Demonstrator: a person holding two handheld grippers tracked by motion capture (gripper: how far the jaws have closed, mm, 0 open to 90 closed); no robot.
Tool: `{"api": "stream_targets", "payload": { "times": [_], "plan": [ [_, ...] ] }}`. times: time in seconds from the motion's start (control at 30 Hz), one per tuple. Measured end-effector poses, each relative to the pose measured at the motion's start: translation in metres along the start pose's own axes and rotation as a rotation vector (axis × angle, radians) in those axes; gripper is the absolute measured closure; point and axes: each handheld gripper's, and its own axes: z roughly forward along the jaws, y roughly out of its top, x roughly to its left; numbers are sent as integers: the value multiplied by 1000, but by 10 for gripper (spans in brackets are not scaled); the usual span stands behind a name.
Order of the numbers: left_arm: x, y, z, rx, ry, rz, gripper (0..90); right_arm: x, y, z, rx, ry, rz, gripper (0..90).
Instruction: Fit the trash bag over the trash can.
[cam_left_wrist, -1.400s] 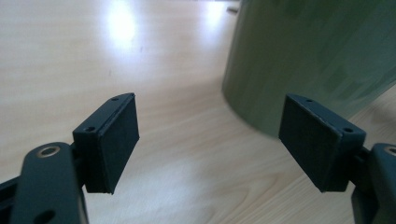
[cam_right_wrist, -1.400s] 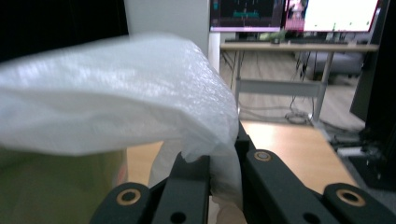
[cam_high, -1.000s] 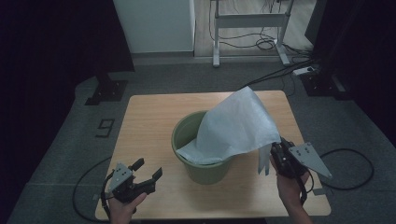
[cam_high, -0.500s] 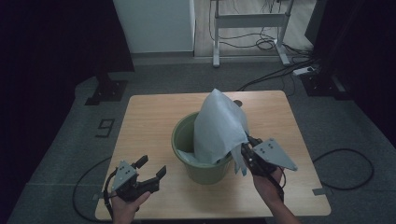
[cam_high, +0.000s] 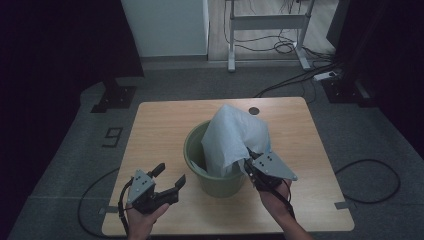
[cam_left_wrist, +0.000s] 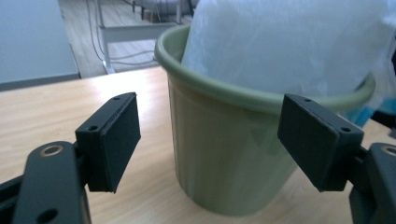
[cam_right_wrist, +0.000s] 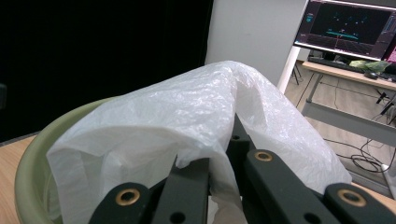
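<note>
A green plastic bucket (cam_high: 212, 182) stands on the wooden table (cam_high: 160, 125), near its front middle. A white plastic bag (cam_high: 232, 140) rises out of the bucket and drapes over its right rim. My right gripper (cam_high: 248, 165) is shut on the bag's edge at the bucket's right side; in the right gripper view the bag (cam_right_wrist: 187, 121) covers the jaw tips (cam_right_wrist: 224, 161). My left gripper (cam_high: 170, 173) stands open just left of the bucket, touching nothing. In the left gripper view its pads (cam_left_wrist: 119, 140) frame the bucket (cam_left_wrist: 219, 154) a short way off, with the bag (cam_left_wrist: 289, 42) above the rim.
A small dark round hole (cam_high: 254, 110) sits in the table behind the bucket. A desk frame (cam_high: 265, 22) and cables (cam_high: 300, 75) lie on the floor beyond the table. A lit monitor (cam_right_wrist: 348, 23) stands on a desk at the far right.
My right gripper has carried the bag leftward to the bucket's right rim, and the bag now bunches up over the bucket. The left gripper has edged a little toward the bucket.
</note>
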Motion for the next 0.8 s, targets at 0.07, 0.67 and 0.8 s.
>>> {"api": "stream_targets", "payload": {
  "times": [0.07,0.67,0.8],
  "plan": [
    [-3,5,1,-31,18,-7,208,0,0,0,2,2,-2,885],
    [-41,33,19,-137,-7,53,203,2,5,4,14,7,-7,885],
    [-53,37,28,-135,-26,70,198,4,5,7,18,10,-3,885]
  ]
}}
